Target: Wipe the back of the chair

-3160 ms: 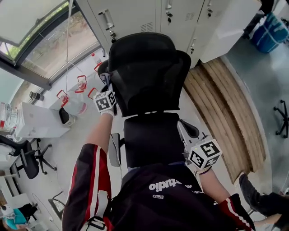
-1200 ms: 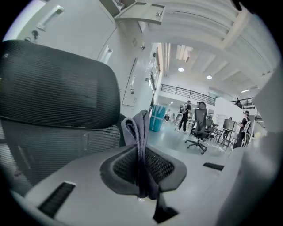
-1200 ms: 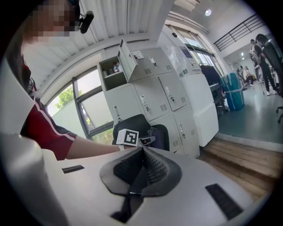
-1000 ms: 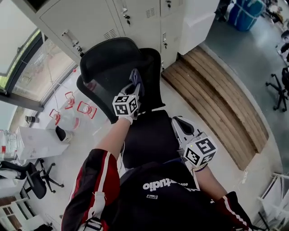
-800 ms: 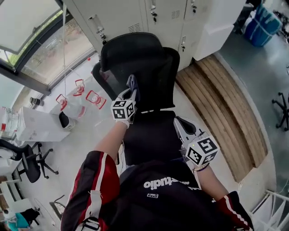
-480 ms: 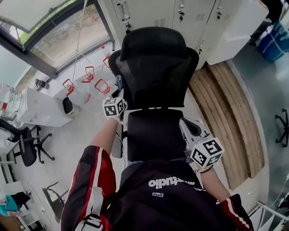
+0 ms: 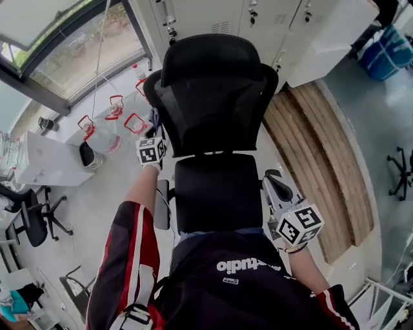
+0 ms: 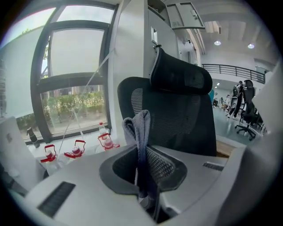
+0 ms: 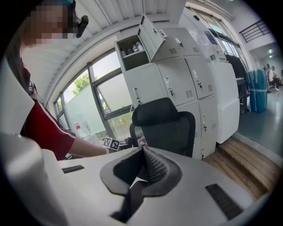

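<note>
A black mesh-backed office chair (image 7: 216, 106) with a headrest (image 7: 211, 57) stands in front of me, facing me. My left gripper (image 7: 153, 132) is by the left edge of the backrest, shut on a grey cloth (image 8: 139, 128) that stands up from the jaws (image 8: 143, 152). In the left gripper view the chair's backrest (image 8: 181, 126) is just to the right of the cloth, and I cannot tell whether they touch. My right gripper (image 7: 275, 194) hangs low beside the right armrest (image 7: 281, 187). Its jaws (image 9: 142, 153) are shut with nothing in them.
White lockers (image 7: 222, 16) stand behind the chair. Several water bottles with red handles (image 7: 115, 109) sit on the floor by the window on the left. A wooden platform (image 7: 322, 148) lies to the right. A white desk (image 7: 39, 169) and another office chair (image 7: 29, 216) stand at the left.
My left gripper has carried the cloth from the middle of the backrest out to its left edge. The right gripper has stayed by the right armrest.
</note>
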{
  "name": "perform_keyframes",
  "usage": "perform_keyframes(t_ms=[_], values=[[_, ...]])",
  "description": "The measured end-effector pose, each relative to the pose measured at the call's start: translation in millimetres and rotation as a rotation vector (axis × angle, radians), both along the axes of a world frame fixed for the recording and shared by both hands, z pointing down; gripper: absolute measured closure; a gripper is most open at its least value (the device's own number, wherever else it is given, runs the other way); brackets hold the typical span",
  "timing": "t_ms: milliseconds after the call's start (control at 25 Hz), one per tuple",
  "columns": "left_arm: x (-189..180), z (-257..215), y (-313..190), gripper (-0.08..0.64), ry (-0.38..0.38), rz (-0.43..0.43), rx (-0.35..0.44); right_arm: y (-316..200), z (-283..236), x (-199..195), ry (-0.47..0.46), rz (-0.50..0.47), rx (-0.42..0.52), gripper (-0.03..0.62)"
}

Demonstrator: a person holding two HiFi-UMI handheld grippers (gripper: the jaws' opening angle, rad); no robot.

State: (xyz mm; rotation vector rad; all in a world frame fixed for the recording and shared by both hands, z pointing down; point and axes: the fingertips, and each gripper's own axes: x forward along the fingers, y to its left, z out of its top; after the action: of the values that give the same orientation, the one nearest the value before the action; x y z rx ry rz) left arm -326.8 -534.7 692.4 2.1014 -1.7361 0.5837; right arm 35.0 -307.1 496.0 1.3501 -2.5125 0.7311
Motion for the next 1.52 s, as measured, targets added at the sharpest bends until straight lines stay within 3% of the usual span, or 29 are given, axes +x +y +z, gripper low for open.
perform_keyframes(t_ms=[320, 600, 1160, 1520], values=[[55, 10, -19, 0.506, 0.023, 0.062, -0.011, -8, 3, 21, -0.008, 0.051, 0.003, 0.577], [136, 11, -37, 0.506, 0.050, 0.176, -0.005, -10, 3, 41, -0.016, 0.093, 0.008, 0.577], [298, 19, -55, 0.506, 0.102, 0.398, -0.006, 8, 16, 127, -0.004, 0.288, -0.013, 0.577], [389, 20, -58, 0.506, 0.132, 0.511, -0.012, 25, 19, 161, -0.008, 0.371, -0.037, 0.577]])
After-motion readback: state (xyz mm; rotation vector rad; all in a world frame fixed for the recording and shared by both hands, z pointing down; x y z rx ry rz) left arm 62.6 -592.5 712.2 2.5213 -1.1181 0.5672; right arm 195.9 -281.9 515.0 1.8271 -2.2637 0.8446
